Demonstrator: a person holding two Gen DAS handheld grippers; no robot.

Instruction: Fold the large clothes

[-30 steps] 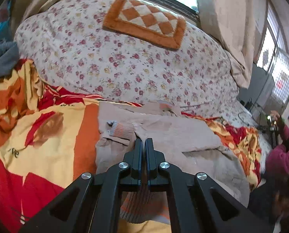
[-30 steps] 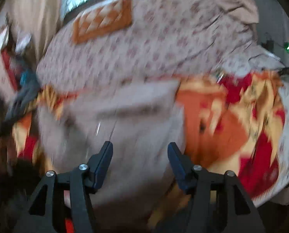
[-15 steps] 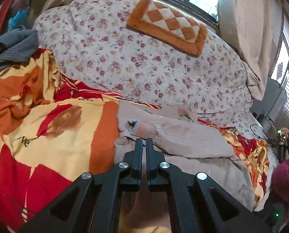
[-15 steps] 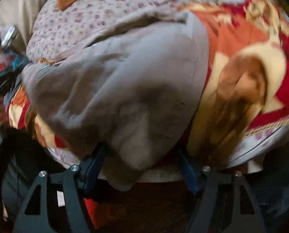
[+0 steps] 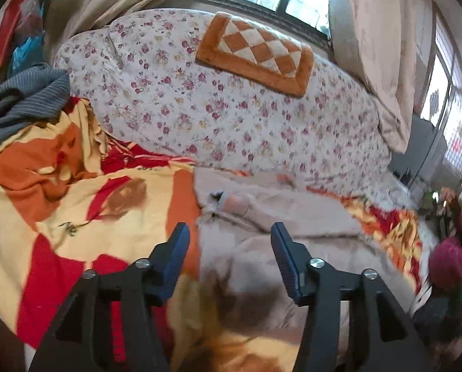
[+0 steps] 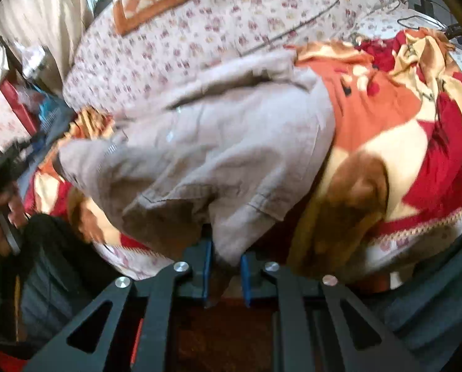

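Note:
A large beige jacket [image 5: 280, 217] lies spread on a red, orange and yellow blanket [image 5: 75, 210] on a bed. One sleeve with a ribbed cuff [image 5: 235, 206] is folded across it. My left gripper [image 5: 229, 237] is open and empty, above the jacket's near left part. In the right wrist view the same jacket [image 6: 224, 142] hangs over the bed's edge, and my right gripper [image 6: 226, 266] is shut on its lower hem, with cloth bunched between the pads.
A floral quilt [image 5: 231, 105] with an orange checked cushion [image 5: 255, 52] lies behind the jacket. A grey striped garment [image 5: 23, 99] lies at far left. A person in a magenta sleeve [image 5: 454, 260] is at the right. Windows and curtains stand behind.
My left gripper has opened and let go of the jacket's ribbed edge. My right gripper has closed on the jacket's hem at the bed's edge.

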